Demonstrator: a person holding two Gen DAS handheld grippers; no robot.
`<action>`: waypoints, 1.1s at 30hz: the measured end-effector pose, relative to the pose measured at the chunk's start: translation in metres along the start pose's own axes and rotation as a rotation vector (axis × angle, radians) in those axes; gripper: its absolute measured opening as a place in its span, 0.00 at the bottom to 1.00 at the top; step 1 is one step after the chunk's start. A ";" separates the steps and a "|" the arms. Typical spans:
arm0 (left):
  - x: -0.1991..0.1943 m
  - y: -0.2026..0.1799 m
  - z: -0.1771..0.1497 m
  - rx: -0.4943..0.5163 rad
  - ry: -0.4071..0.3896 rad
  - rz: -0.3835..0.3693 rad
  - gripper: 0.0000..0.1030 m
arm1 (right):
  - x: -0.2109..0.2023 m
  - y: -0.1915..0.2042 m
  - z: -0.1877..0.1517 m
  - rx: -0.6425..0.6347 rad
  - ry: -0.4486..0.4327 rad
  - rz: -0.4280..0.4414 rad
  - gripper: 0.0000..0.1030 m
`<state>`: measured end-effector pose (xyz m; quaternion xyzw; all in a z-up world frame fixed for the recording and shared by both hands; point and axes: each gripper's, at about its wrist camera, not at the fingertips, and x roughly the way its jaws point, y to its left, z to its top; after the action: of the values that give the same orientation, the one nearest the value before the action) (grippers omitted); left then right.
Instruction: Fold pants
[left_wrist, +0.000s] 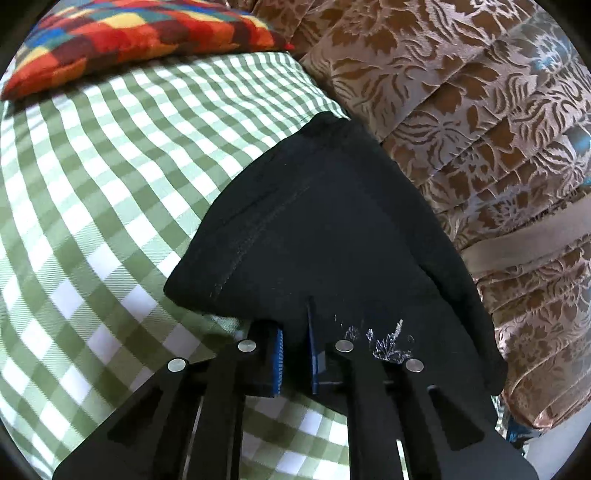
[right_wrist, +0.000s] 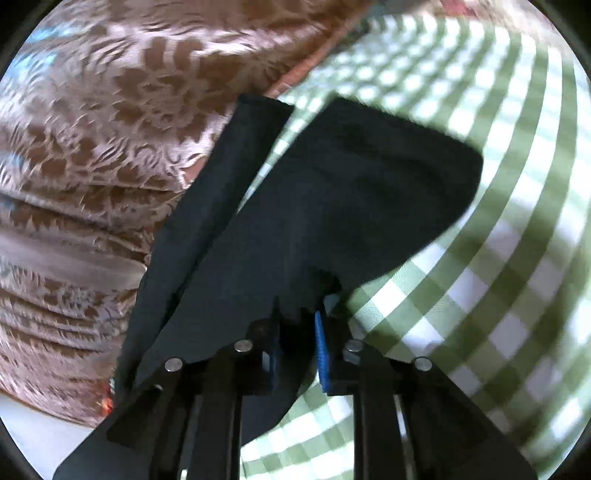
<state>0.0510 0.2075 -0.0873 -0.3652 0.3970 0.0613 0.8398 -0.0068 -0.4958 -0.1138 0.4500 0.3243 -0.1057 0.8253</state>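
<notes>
Both grippers' fingers (left_wrist: 295, 343) (right_wrist: 320, 343) pinch black pants (left_wrist: 332, 229) (right_wrist: 332, 206); white print (left_wrist: 384, 339) seemingly unreadable.

Right gripper (right_wrist: 297, 332) clamped on the black pants (right_wrist: 332, 206)

We see its 2 blue-padded fingers (right_wrist: 322, 347) pinching a bunched edge, the cloth draped over the green checked sheet (right_wrist: 498, 277), with 1 strip hanging left beside the brown floral cover (right_wrist: 92, 129).
</notes>
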 end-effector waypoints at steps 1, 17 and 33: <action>-0.004 0.000 0.000 0.002 -0.002 -0.004 0.09 | -0.004 0.003 -0.001 -0.023 -0.005 -0.010 0.13; -0.071 0.018 -0.024 0.099 0.035 0.050 0.08 | -0.067 -0.012 -0.042 -0.104 0.052 -0.155 0.16; -0.085 -0.013 -0.029 0.328 -0.043 0.135 0.37 | -0.047 0.113 -0.083 -0.440 0.088 0.028 0.74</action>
<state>-0.0199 0.1953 -0.0314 -0.1943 0.4074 0.0597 0.8903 -0.0270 -0.3693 -0.0398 0.2677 0.3691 -0.0013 0.8900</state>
